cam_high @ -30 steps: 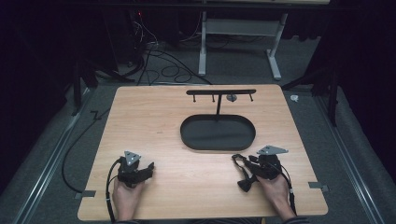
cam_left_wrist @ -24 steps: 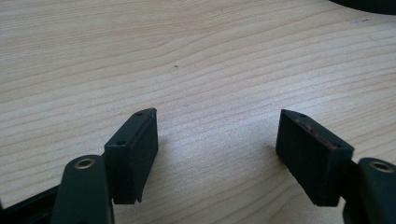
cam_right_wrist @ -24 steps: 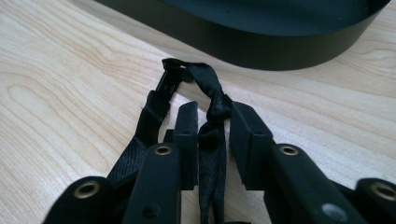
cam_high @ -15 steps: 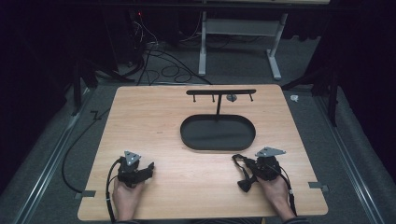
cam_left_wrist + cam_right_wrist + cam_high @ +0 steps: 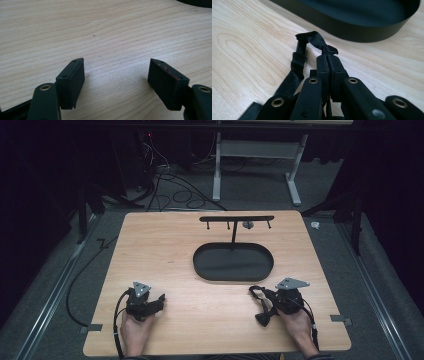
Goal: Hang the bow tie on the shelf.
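Right claw (image 5: 327,58) on crumpled black ribbon (image 5: 312,40)

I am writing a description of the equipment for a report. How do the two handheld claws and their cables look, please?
Both are black. The left claw and the right claw each carry a grey three-cornered plate on top, and a thin black cable trails back past the hand. Up close, the left claw's fingers are flat rectangular blocks with small screws, on arms with brass-coloured rivets; one pad has a reddish edge. No sleeves are visible.

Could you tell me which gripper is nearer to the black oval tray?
Right. The right gripper, shut on a black ribbon, sits just in front of the black oval tray; the left gripper rests open, farther off toward the near-left.
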`<state>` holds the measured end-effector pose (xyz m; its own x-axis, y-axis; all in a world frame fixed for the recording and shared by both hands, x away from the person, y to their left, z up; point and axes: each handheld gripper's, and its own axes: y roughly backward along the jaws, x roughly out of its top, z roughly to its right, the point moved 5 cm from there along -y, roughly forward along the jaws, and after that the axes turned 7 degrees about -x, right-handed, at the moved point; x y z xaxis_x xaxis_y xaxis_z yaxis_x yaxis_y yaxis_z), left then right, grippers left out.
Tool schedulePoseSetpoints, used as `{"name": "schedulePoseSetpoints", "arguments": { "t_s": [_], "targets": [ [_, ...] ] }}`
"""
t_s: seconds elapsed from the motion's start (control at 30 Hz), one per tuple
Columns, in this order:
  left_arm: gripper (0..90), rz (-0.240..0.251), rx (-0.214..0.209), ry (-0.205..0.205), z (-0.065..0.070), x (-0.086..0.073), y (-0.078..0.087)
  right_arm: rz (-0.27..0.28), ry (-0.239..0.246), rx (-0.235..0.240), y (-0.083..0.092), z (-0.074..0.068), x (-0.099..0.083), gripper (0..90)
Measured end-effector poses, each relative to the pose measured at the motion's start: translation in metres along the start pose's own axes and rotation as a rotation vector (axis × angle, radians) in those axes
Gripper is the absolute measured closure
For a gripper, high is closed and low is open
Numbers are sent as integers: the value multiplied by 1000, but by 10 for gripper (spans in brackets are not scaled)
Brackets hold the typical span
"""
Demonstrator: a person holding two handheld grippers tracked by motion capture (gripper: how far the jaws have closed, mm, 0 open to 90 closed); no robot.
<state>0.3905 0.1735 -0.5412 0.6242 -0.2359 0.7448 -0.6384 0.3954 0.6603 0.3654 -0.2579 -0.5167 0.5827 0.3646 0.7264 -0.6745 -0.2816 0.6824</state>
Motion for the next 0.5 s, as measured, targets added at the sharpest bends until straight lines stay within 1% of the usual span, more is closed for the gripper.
{"name": "schedulePoseSetpoints", "arguments": {
  "t_s": [0.1,0.17,0.23,0.27,0.33,0.5],
  "targets": [
    [301,0,0,0,0,0,0,12,-4,-2,4,1,2,898],
    [301,0,0,0,0,0,0,30,-2,-8,8,2,5,899],
    [301,0,0,0,0,0,0,35,-4,-9,10,2,5,898],
    [301,0,0,0,0,0,0,49,-6,-17,13,3,7,898],
    [301,0,0,0,0,0,0,55,-6,-20,15,4,8,898],
    [301,0,0,0,0,0,0,88,-15,-48,26,10,14,898]
  ]
}}
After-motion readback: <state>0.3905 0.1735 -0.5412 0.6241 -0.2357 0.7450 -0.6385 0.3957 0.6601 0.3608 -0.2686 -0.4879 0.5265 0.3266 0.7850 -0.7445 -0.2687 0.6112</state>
